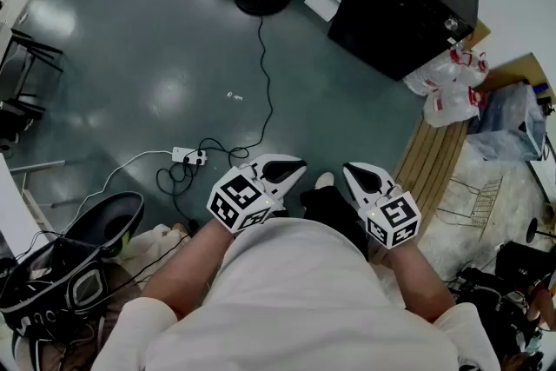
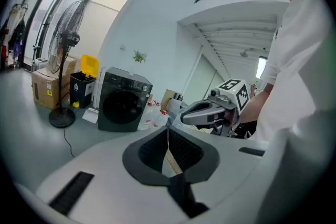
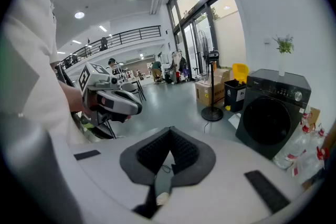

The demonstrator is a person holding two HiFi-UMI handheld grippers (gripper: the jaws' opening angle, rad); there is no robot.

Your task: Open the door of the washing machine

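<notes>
1. Head view: the left gripper (image 1: pixel 294 167) and the right gripper (image 1: pixel 354 173) are held side by side at the person's waist, above the floor (image 1: pixel 156 56). The washing machine (image 1: pixel 408 0) stands well apart from both, by the far wall, near plastic bags (image 1: pixel 447 87).
2. Left gripper view: the left fingers (image 2: pixel 151 148) meet tip to tip with nothing between them. The machine's round door (image 2: pixel 119 104) is closed.
3. Right gripper view: the right fingers (image 3: pixel 185 150) are fully closed and empty. The machine stands at the right, with a fan (image 3: pixel 212 81) nearby.
</notes>
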